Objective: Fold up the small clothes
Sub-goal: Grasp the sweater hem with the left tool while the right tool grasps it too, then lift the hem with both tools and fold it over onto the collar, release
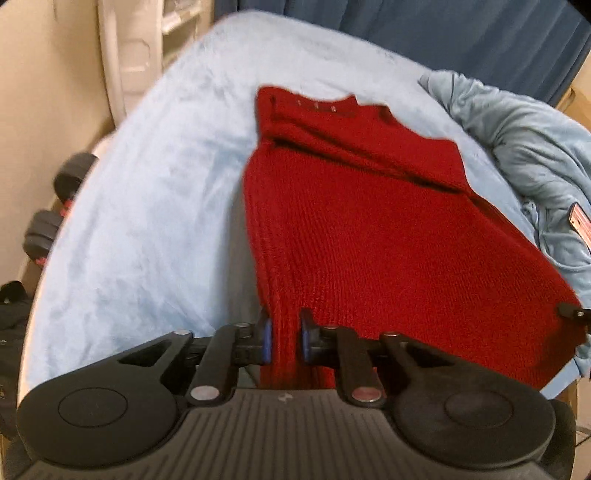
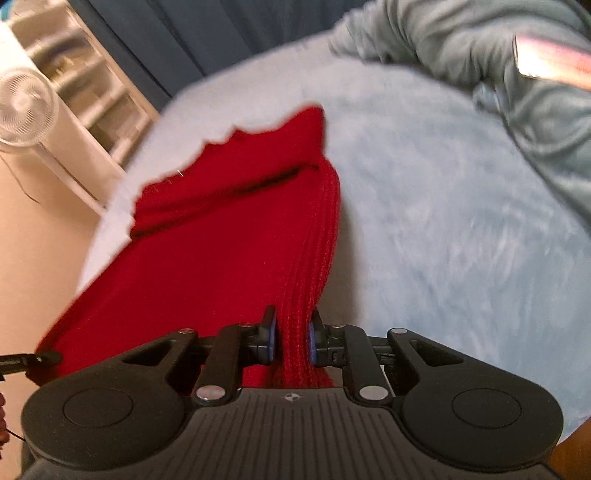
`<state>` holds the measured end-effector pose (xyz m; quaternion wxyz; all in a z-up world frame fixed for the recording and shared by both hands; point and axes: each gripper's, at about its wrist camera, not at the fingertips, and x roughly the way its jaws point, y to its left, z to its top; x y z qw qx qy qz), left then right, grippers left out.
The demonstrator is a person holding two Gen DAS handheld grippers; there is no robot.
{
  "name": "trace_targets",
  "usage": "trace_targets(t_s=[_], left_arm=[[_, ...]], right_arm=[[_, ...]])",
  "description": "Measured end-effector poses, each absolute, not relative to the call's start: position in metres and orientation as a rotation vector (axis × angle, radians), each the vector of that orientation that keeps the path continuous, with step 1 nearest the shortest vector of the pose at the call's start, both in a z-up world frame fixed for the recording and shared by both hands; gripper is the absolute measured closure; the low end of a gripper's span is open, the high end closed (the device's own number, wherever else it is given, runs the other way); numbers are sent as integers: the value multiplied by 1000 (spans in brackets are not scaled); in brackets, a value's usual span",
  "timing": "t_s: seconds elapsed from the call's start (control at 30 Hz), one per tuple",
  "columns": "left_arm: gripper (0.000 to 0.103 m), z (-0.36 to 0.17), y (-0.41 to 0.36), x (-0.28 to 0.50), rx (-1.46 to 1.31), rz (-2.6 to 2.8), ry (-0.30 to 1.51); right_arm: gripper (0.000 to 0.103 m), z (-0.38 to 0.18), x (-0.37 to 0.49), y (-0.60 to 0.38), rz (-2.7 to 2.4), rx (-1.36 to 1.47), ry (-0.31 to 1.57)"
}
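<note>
A small red knitted sweater [image 1: 362,229] lies stretched over a pale blue fleece blanket [image 1: 155,206], collar end far away. My left gripper [image 1: 285,339] is shut on the ribbed hem at its near left corner. My right gripper [image 2: 291,341] is shut on the ribbed hem of the same sweater [image 2: 221,251] at its near right corner. The near edge is lifted off the blanket between the two grippers. The right gripper's tip shows at the right edge of the left wrist view [image 1: 570,312].
A crumpled light blue garment [image 1: 535,158] lies on the blanket [image 2: 443,221] at the right. Dark dumbbells [image 1: 55,206] lie on the floor at the left. A white fan [image 2: 26,107] and white shelves [image 2: 92,85] stand beyond the blanket, with a dark blue curtain [image 1: 461,33] behind.
</note>
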<state>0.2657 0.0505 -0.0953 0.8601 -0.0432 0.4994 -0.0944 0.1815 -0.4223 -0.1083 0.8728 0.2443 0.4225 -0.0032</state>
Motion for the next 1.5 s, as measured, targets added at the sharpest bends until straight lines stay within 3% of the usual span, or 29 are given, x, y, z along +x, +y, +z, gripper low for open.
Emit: trace_targets(t_s=[0.23,0.43,0.63,0.87,1.1,1.13,1.17,1.23,1.5], left_arm=[[92,-81,65,213,-139,-207,1030],[92,-92,84,131,-193,-227,1094],[92,-110,98,122,-231,-191,1180],[92,-77,92,203,-277,-202,1193],[89,-58,64,412,-271,-193,1100],[81,-66,65,443,-295,-168,1083],[63,-75,65,474,-304,-130,1072],[35,-92,74,518,-300,30,1062],[22,-151,74,518,-214,-16,1063]], right_arm=[[87,-86,134,-419,15,523,838],[87,-99,49,-425,-20,631,909],[87,-114,18,-434,-80,746,996],[87,-78,100,-458,-33,841,1029],[84,-63,304,-503,-83,844,983],[76,-73,334,-508,-119,854,973],[57,-83,357,-513,-163,862,962],[30,-106,386,-524,-271,862,940],[30,-181,350,-528,-294,835,838]])
